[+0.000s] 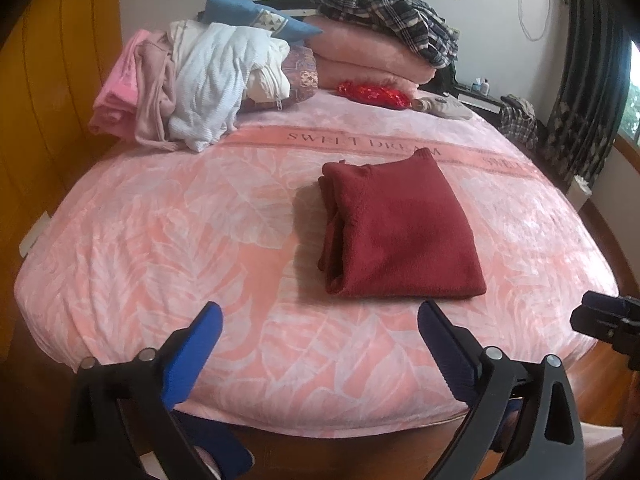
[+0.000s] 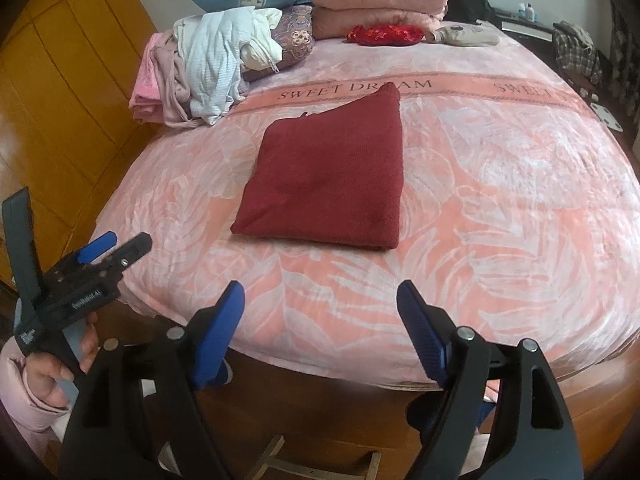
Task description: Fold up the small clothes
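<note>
A dark red sweater (image 1: 400,228) lies folded into a thick rectangle in the middle of the pink bed (image 1: 160,240); the right wrist view shows the same sweater (image 2: 328,180). My left gripper (image 1: 320,316) hovers over the bed's near edge, open, with nothing between its blue pads, short of the sweater. My right gripper (image 2: 320,292) is also open and empty, back from the sweater at the bed's front edge. The left gripper (image 2: 116,246) shows at the left of the right wrist view, held by a hand in a pink sleeve.
A heap of white and pink clothes (image 1: 192,84) lies at the bed's back left. Blue pillow (image 1: 256,16), folded pink blankets (image 1: 372,60) with a plaid garment (image 1: 392,12) on top, and a red pouch (image 1: 376,94) sit at the head. An orange wardrobe (image 2: 60,80) stands left.
</note>
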Motion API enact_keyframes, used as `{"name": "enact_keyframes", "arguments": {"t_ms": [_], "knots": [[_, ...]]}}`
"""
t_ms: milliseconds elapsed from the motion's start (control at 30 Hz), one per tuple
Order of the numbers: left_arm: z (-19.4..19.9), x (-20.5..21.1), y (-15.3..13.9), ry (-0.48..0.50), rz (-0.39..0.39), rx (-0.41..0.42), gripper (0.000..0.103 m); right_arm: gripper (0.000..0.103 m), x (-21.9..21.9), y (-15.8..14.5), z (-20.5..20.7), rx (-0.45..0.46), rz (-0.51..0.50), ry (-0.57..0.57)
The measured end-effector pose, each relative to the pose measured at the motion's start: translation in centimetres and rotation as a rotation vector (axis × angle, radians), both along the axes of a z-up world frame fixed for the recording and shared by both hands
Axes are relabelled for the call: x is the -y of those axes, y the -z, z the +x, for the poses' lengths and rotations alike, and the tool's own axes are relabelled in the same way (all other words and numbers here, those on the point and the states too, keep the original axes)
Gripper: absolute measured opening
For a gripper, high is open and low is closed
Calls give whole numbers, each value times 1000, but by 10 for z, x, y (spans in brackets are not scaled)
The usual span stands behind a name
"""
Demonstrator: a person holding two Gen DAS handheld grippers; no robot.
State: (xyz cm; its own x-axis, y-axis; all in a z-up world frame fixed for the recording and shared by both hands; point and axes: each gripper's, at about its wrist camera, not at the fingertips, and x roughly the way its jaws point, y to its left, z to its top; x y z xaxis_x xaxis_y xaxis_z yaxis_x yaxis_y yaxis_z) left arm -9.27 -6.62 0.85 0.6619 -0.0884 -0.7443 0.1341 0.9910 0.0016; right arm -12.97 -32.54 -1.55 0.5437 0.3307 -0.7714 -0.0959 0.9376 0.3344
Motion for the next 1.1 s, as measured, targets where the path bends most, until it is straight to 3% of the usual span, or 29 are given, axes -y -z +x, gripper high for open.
{"name": "enact_keyframes", "arguments": {"t_ms": [467, 1100], "knots": [[-3, 4, 3, 9, 24, -6, 99, 91, -14, 2, 4, -24, -2, -41], [-2, 2, 5, 25, 35, -18, 99, 92, -12, 12, 9, -62, 14, -17]]}}
